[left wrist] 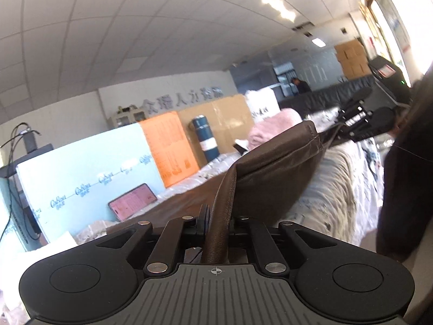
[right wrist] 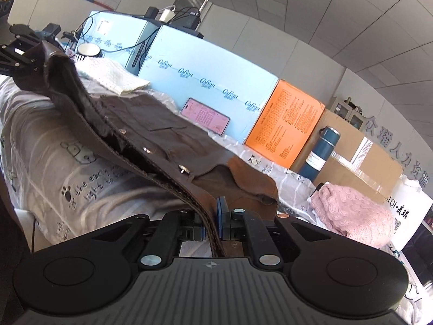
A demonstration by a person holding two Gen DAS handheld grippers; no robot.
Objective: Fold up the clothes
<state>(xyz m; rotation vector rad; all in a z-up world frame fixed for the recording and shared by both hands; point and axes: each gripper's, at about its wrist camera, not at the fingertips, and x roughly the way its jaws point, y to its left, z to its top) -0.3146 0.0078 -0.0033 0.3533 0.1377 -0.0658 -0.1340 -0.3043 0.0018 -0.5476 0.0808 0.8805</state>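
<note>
Now | left gripper (left wrist: 216,224), right gripper (right wrist: 212,226) clamp brown jacket (right wrist: 162,135) edge | stretched lengthwise between them

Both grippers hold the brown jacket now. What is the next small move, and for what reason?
Probably carry the held edge across and lay it over the rest of the jacket. The left gripper and the right gripper are both shut on one edge of the brown jacket, lifted and stretched between them, while its far side lies on the printed bedsheet. That would complete one fold.
</note>
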